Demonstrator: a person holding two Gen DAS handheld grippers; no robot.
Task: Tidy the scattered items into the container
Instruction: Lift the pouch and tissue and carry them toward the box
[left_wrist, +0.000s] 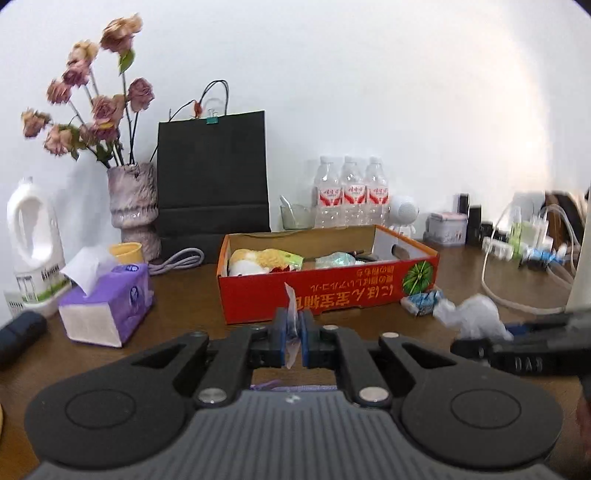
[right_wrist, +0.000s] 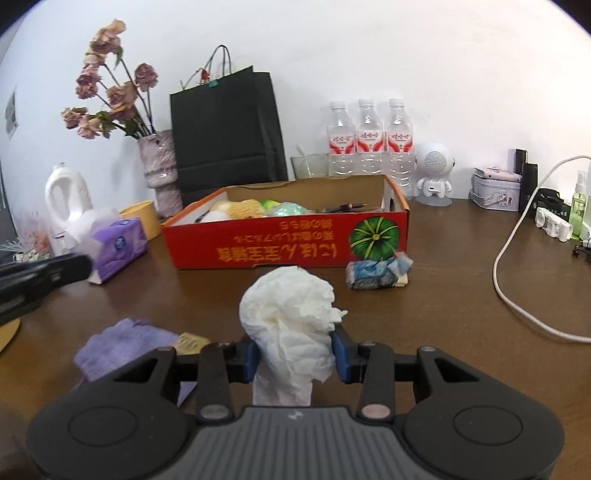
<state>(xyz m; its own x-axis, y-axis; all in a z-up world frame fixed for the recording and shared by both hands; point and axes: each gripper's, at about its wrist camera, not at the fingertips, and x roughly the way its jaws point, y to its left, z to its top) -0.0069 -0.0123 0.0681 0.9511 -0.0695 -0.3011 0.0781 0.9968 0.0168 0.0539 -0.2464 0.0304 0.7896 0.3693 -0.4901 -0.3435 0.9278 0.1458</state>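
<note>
cardboard box (right_wrist: 288, 245) sits open-topped ahead of both tools, already part-filled, so it reads as the container. right hand-held gripper (right_wrist: 295, 354) is clamped around a crumpled white tissue (right_wrist: 291, 314), bulging above the pads, likely for carrying to the box. left hand-held gripper (left_wrist: 294, 332) pinches a thin clear wrapper (left_wrist: 291, 314), upright between its pads.

Table (right_wrist: 443, 295): brown wood, smooth, faint sheen. Box (right_wrist: 280, 243): printed red cardboard outside, raw brown inside. Crumpled tissue (right_wrist: 291, 317): soft white paper, matt, wrinkled. Cloth (right_wrist: 122, 343): purple, loosely woven. Bag (right_wrist: 225, 129): matt black paper. Bottles (right_wrist: 369, 140): clear glossy plastic. Vase (right_wrist: 159, 166): rough, mottled glaze. Gripper pads (right_wrist: 341, 354): blue, matt.
</note>
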